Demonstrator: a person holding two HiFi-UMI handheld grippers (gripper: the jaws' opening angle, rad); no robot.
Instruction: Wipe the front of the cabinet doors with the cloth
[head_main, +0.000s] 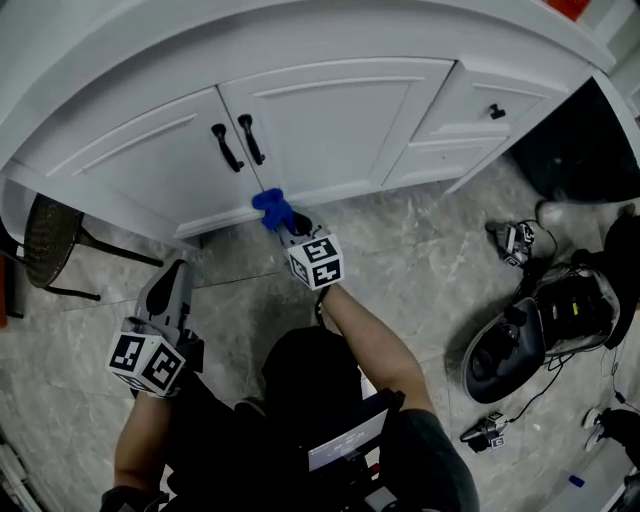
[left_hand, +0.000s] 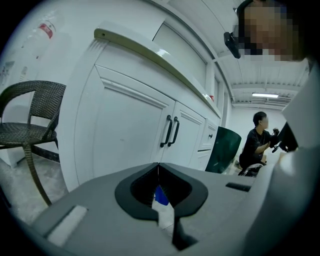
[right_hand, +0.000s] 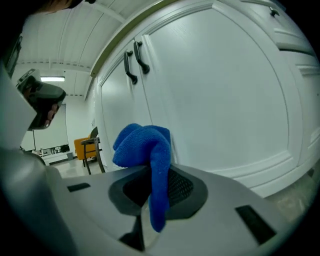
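1. Head view: a grey tiled floor runs up to white cabinet doors with black handles. Drawers sit to the right and a wicker chair to the left. The right claw grips the blue cloth low at the doors' bottom rail, near the centre seam. The left claw hangs back over the floor, well apart from the doors.

2. Left gripper view: the left claw is closed, jaws meeting in a thin line with nothing between them. The doors stand ahead and the chair is near the left door's outer edge.

3. Right gripper view: the right claw is clamped on the cloth, which bunches above the jaws just in front of the right door. I cannot tell whether it touches.

4. Progress, as a judgement: the doors show no streaks or damp, so what has been wiped cannot be read. The upper panels and the left door may still be left.

5. Room: the floor is open in front. The handles stick out, the chair crowds the left, and gear and cables crowd the right.
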